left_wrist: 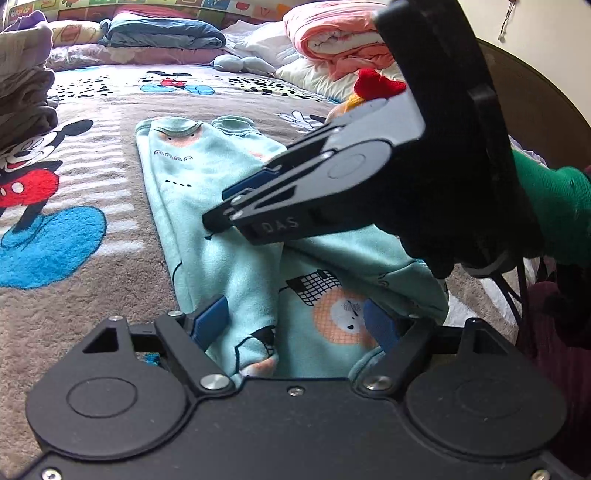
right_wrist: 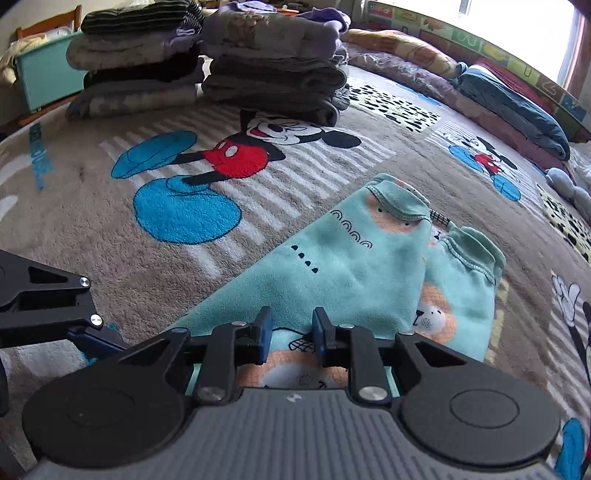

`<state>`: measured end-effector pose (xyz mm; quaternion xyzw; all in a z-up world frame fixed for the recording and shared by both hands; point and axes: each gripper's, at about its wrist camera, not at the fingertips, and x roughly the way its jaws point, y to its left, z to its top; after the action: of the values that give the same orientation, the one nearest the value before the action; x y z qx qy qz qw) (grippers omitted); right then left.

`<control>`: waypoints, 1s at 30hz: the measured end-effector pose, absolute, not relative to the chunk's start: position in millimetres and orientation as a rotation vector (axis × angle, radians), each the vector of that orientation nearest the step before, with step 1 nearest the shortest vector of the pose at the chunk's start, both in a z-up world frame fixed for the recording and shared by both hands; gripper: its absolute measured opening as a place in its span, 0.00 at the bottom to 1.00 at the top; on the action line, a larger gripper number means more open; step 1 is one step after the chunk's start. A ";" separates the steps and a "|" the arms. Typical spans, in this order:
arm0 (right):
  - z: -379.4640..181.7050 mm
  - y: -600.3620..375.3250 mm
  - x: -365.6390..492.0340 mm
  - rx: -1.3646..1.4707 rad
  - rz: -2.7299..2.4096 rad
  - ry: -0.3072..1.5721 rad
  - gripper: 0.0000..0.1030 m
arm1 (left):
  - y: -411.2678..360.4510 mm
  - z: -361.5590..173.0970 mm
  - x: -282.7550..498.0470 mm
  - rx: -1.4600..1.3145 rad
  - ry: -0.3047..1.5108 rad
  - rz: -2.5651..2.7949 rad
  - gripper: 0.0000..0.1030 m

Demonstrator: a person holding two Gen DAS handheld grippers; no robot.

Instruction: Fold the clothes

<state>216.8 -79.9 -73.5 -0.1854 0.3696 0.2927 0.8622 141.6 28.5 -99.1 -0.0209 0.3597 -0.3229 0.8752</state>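
Note:
A pair of mint-green children's pants (left_wrist: pixel 207 192) with bear prints lies lengthwise on the Mickey Mouse blanket (left_wrist: pixel 66 229), leg cuffs at the far end. It also shows in the right wrist view (right_wrist: pixel 351 266). My left gripper (left_wrist: pixel 295 332) is open, its blue pads on either side of the bunched waist end of the pants. My right gripper (right_wrist: pixel 291 336) hovers over the middle of the pants with a narrow gap between its pads, nothing clamped. In the left wrist view the right gripper (left_wrist: pixel 229 210) comes in from the right, tips just above the fabric.
Two stacks of folded clothes (right_wrist: pixel 273 74) stand at the far left of the bed. Pillows and a folded blue blanket (left_wrist: pixel 162 33) line the headboard. A pink quilt (left_wrist: pixel 340 40) and a red-crested plush toy (left_wrist: pixel 373 88) lie at the right.

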 end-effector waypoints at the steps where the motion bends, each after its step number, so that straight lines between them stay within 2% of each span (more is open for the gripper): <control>1: -72.0 -80.1 217.3 -0.378 0.615 0.778 0.24 | 28.5 -99.0 141.5 -0.043 0.751 -0.674 0.79; 14: -61.4 -94.6 206.4 -0.310 0.593 0.754 0.24 | 33.2 -95.4 136.8 -0.045 0.739 -0.680 0.79; 24: -58.0 -147.1 215.1 -0.127 0.514 0.705 0.24 | 37.6 -76.6 147.7 -0.083 0.550 -0.688 0.79; 30: -84.2 -141.4 231.3 -0.152 0.547 0.768 0.24 | 22.9 -102.2 168.7 -0.017 0.710 -0.648 0.80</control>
<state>231.3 -141.4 -84.2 -0.0734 0.3695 0.2634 0.8881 168.7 22.9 -102.2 -0.0082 0.3416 -0.3115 0.8867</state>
